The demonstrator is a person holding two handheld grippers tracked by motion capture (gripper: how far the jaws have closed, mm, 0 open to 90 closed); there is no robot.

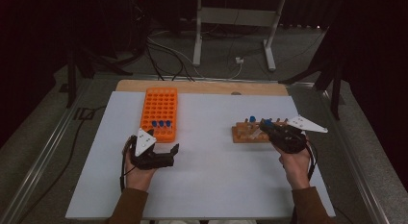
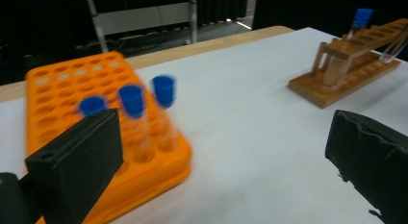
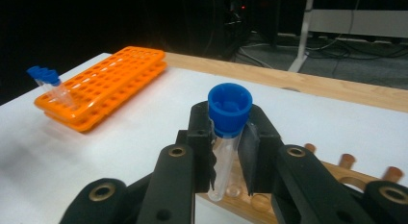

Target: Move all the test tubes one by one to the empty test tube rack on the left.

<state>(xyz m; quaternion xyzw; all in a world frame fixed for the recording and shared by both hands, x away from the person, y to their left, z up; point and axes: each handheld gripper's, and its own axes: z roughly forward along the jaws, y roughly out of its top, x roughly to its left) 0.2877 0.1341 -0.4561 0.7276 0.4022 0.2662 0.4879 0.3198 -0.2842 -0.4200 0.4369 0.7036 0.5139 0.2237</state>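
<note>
- The right gripper (image 3: pixel 226 152) is clamped on a clear blue-capped test tube (image 3: pixel 227 137), held upright just above the wooden rack (image 1: pixel 250 132).
- Judged step: carrying this tube from the wooden rack to the orange rack (image 1: pixel 159 112); next it needs lifting clear, then lowering plumb into a free hole beside the three blue-capped tubes (image 1: pixel 161 123) there.
- The left gripper (image 1: pixel 166 154), empty with jaws spread wide, hovers just in front of the orange rack.
</note>
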